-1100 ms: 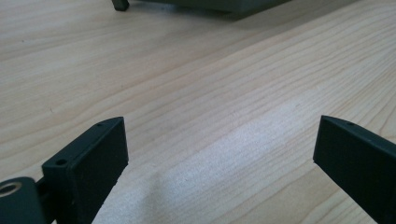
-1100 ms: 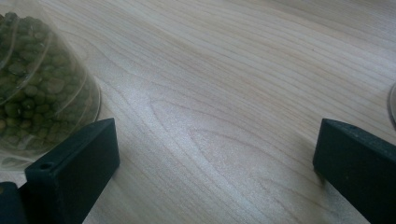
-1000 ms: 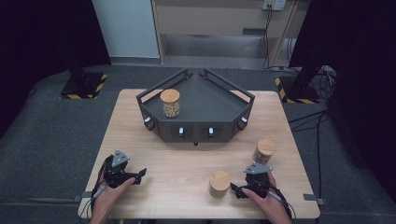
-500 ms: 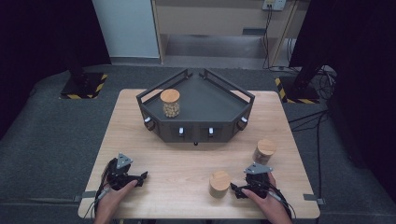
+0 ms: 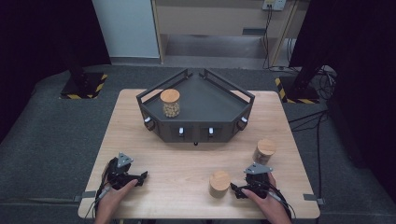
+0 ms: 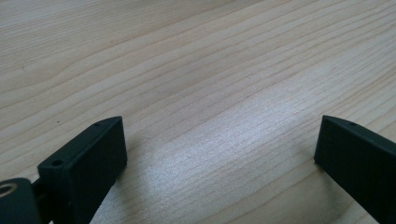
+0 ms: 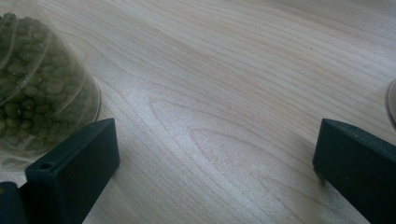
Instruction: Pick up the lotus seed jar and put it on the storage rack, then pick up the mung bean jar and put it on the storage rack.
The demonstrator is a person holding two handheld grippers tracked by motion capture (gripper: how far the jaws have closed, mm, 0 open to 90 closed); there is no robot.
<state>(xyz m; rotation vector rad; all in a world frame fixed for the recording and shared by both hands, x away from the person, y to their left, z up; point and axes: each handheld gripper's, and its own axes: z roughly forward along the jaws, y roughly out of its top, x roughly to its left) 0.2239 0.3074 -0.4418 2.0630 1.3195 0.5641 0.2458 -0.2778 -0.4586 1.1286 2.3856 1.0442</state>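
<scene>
So far one jar [image 5: 170, 102] stands in the black tray [image 5: 233, 122]'s left corner, while two jars [image 5: 219, 183] wait near the desk's front right edge, beside my right tongs [image 5: 238, 190]; left tongs [image 5: 137, 178], just widened, and right gape empty.

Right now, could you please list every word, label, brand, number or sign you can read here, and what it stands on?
None can be read.
Black tray: small pale marks along its front wall, too small to read.
Three jars with wooden lids, such as the jar nearest the right gripper: no label visible.
Floor blocks: yellow and black hazard stripes, no words.
</scene>
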